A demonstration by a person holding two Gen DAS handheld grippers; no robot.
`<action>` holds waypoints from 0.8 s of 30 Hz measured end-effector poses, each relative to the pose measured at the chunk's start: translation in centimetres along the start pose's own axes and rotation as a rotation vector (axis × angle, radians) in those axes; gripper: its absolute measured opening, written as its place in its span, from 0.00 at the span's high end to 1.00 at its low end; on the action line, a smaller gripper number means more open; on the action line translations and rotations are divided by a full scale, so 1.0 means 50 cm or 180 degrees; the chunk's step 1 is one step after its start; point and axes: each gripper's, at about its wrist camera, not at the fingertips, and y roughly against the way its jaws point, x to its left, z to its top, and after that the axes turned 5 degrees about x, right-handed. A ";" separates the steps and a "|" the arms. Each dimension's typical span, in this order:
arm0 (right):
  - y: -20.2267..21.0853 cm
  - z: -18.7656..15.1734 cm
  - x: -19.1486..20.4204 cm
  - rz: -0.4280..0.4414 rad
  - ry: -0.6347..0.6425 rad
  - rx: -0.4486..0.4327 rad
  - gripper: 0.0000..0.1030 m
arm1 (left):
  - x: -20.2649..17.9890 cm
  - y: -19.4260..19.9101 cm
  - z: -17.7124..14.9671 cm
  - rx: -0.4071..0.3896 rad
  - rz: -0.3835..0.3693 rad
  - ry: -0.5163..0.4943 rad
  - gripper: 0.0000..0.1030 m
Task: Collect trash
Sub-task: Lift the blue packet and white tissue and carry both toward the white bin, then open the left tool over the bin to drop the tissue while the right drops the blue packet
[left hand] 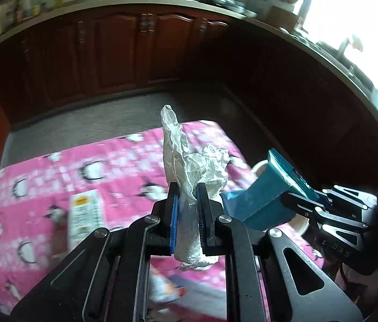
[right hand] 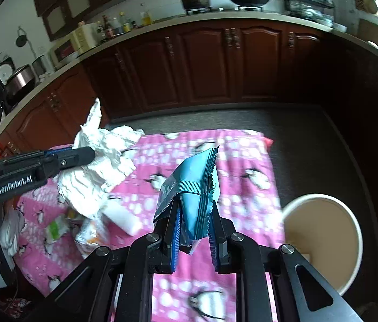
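White crumpled paper (left hand: 189, 166) clamped in left gripper (left hand: 186, 196) — one teal packet (right hand: 197, 196) pinched by right gripper (right hand: 195, 214).

Both cameras sit close behind their own jaws and look steeply down at the pink surface (left hand: 28, 177), with the kitchen cabinets (right hand: 210, 67) at 12 o'clock. Each view shows the other gripper, at 3 o'clock and 9 o'clock.

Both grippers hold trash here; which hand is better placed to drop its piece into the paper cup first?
Right. The right gripper holds the blue wrapper right beside the paper cup; the left gripper, with its crumpled white paper, is farther off.
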 end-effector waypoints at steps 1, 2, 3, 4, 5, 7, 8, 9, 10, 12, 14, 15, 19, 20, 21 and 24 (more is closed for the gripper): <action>0.010 -0.007 -0.025 -0.0070 -0.0035 -0.0004 0.83 | -0.020 -0.008 0.001 0.0022 -0.0032 -0.0027 0.90; 0.016 -0.011 -0.038 -0.0109 -0.0057 -0.0005 0.83 | -0.044 -0.021 0.004 0.0054 -0.0070 -0.0066 0.90; 0.025 -0.018 -0.064 -0.0172 -0.0096 -0.0003 0.83 | -0.068 -0.033 0.006 0.0078 -0.0090 -0.0111 0.90; 0.032 -0.025 -0.085 -0.0226 -0.0129 0.0002 0.83 | -0.090 -0.046 0.010 0.0102 -0.0104 -0.0152 0.90; 0.038 -0.030 -0.099 -0.0268 -0.0154 0.0006 0.83 | -0.111 -0.058 0.011 0.0134 -0.0126 -0.0198 0.90; 0.046 -0.041 -0.142 -0.0374 -0.0228 0.0035 0.83 | -0.152 -0.080 0.013 0.0184 -0.0169 -0.0280 0.90; 0.050 -0.047 -0.161 -0.0418 -0.0264 0.0054 0.83 | -0.174 -0.093 0.015 0.0207 -0.0198 -0.0318 0.90; 0.054 -0.054 -0.181 -0.0470 -0.0304 0.0075 0.83 | -0.195 -0.106 0.016 0.0235 -0.0239 -0.0350 0.90; 0.056 -0.059 -0.197 -0.0514 -0.0331 0.0093 0.83 | -0.213 -0.115 0.018 0.0262 -0.0275 -0.0378 0.90; 0.061 -0.070 -0.225 -0.0628 -0.0356 0.0126 0.83 | -0.252 -0.139 0.022 0.0312 -0.0307 -0.0443 0.90; 0.061 -0.079 -0.253 -0.0743 -0.0371 0.0166 0.83 | -0.285 -0.162 0.026 0.0357 -0.0324 -0.0487 0.90; 0.061 -0.082 -0.265 -0.0786 -0.0382 0.0182 0.83 | -0.298 -0.175 0.026 0.0385 -0.0334 -0.0498 0.90; 0.051 -0.099 -0.300 -0.0934 -0.0422 0.0266 0.83 | -0.342 -0.223 0.034 0.0466 -0.0368 -0.0475 0.90; 0.046 -0.102 -0.308 -0.0954 -0.0433 0.0292 0.83 | -0.350 -0.235 0.036 0.0486 -0.0380 -0.0452 0.90; 0.041 -0.105 -0.313 -0.0967 -0.0445 0.0312 0.83 | -0.355 -0.248 0.036 0.0512 -0.0395 -0.0414 0.90; 0.025 -0.115 -0.327 -0.1033 -0.0474 0.0375 0.83 | -0.365 -0.278 0.028 0.0570 -0.0430 -0.0354 0.89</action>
